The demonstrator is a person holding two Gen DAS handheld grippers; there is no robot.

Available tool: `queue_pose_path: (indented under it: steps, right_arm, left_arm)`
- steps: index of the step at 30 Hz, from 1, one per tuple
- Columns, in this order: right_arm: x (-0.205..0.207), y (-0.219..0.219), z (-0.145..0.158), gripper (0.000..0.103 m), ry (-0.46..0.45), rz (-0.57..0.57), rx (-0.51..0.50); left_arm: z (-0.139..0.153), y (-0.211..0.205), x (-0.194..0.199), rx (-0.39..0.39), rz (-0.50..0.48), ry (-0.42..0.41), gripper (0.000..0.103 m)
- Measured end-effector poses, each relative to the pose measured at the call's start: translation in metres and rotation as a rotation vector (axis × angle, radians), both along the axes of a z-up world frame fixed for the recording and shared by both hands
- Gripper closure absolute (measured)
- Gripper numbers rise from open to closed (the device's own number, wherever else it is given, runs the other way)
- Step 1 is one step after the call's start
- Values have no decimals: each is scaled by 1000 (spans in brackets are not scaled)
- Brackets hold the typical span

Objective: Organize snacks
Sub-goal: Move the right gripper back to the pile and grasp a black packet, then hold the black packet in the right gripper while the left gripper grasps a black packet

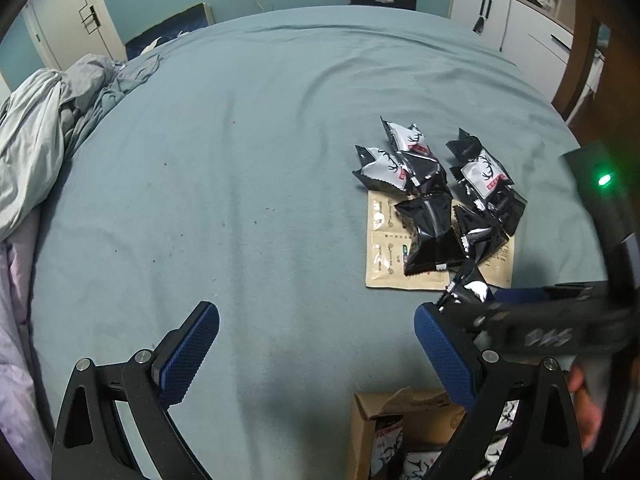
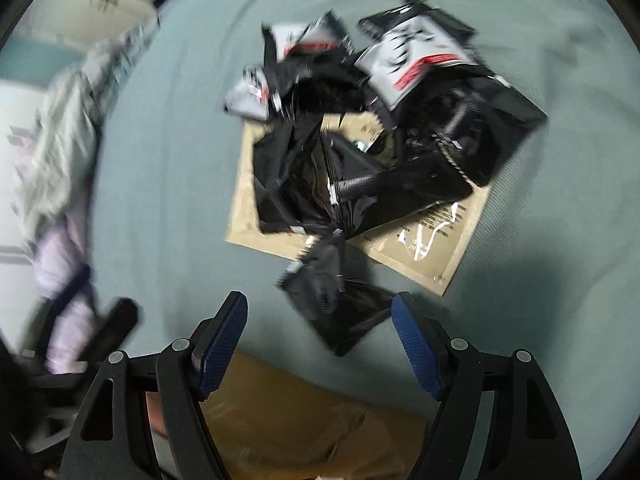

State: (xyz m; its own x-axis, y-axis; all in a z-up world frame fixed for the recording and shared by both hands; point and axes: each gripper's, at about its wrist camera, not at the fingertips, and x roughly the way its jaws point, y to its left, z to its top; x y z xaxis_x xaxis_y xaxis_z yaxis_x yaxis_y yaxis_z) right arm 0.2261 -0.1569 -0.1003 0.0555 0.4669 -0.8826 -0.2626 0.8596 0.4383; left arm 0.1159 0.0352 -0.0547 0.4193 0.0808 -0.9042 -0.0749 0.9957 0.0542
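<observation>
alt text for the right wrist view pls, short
The open right gripper hangs over a black foil snack packet lying on a teal bedsheet. Beyond it, black-and-white snack packets are piled on flat tan paper sachets; a brown cardboard box sits at the bottom edge.

snack pile (image 2: 360, 120) motion-blurred, cardboard box (image 1: 404, 428) cut off

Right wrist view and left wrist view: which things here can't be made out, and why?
- Right wrist view: print on the snack packets smeared by motion blur.
- Left wrist view: the cardboard box cut by the bottom edge, its contents part hidden behind the left gripper.
- Left wrist view: the tan sachets mostly covered by packets.
</observation>
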Motion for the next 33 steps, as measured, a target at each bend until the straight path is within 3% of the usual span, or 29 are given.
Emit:
queue_pose_path:
  steps: [4, 6, 7, 11, 13, 16, 18, 22, 27, 33]
  right_arm:
    - [1, 18, -15, 30, -30, 58, -114]
    - [0, 22, -14, 48, -89, 62, -162]
    - [-1, 24, -14, 52, -106, 67, -177]
    - [-2, 20, -15, 68, -116, 64, -141]
    - [-2, 16, -10, 71, -132, 53, -105]
    - [-4, -1, 7, 71, -174, -14, -25]
    - [-14, -21, 22, 71, -208, -110, 75]
    - [-42, -67, 42, 71, -287, -288, 161]
    - [-89, -103, 51, 71, -310, -395, 175]
    - [-147, -136, 55, 71, -360, -459, 134]
  left_arm:
    - [-4, 0, 1, 4, -1, 13, 3]
    - [-4, 0, 2, 4, 0, 16, 3]
    - [-5, 0, 2, 5, 1, 16, 3]
    - [-3, 1, 1, 5, 8, 14, 3]
    - [-1, 2, 0, 7, 11, 6, 3]
    - [-3, 1, 0, 11, 0, 17, 3]
    - [-4, 0, 2, -5, -16, 33, 3]
    - [-2, -4, 10, -13, -41, 28, 3]
    - [-8, -12, 27, -93, -106, 103, 3]
    - [-14, -24, 47, -101, -124, 126, 3]
